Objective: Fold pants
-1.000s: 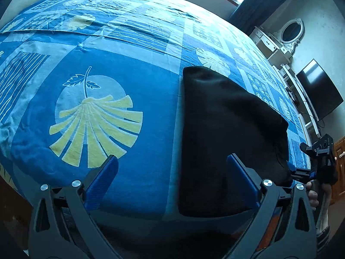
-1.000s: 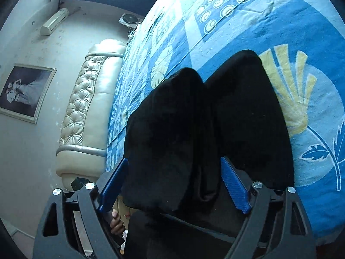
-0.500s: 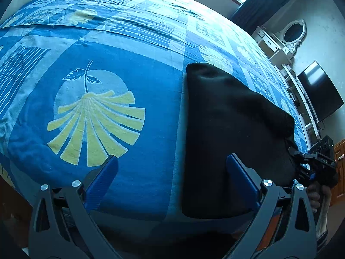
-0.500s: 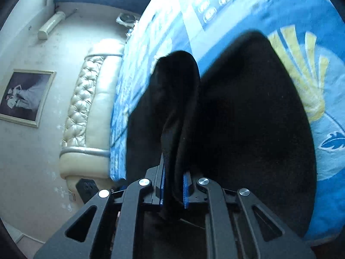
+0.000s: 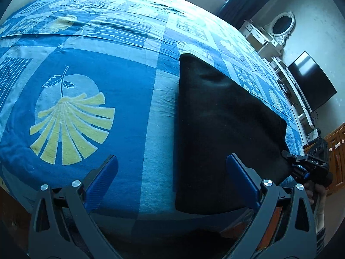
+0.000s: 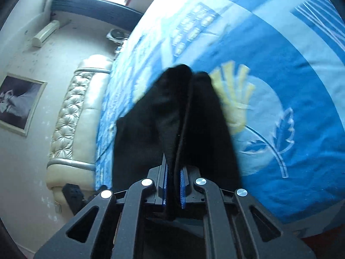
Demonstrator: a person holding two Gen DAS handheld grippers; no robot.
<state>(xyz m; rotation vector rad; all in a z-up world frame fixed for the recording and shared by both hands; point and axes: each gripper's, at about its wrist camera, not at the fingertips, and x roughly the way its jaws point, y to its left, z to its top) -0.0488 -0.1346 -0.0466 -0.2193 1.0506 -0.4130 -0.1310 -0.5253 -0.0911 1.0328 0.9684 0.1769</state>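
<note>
In the right wrist view, closest to the camera, the right claw [image 6: 173, 191] is clenched on a fold of the black pants [image 6: 172, 118]; its blue pads press the dark cloth from both sides; the jaws have just been closing, with the fabric between them; the gathered cloth rises in a ridge away from the claw and drapes down on either side, blurred at its far tip; beneath it lies the bed [image 6: 291, 75], covered in a blue spread with a yellow fan-shaped leaf print [image 6: 235, 86]; farther off, a cream tufted headboard [image 6: 71, 112] stands against a pale wall, with a framed picture [image 6: 18, 102] to its left and a wall air conditioner [image 6: 45, 33] higher up.

In the left wrist view, the left claw [image 5: 171, 171] is released, its blue pads set wide apart above the near edge of the bed; the right-hand pad overlaps the pants, though contact cannot be told; the pants lie as a dark folded slab on the spread, to the right of the leaf print; at their right corner the other claw grips the cloth, held by a hand [image 5: 312, 191]; beyond the bed, a white dresser with an oval mirror [image 5: 282, 24] and a dark television [image 5: 311, 79] stand along the wall.
</note>
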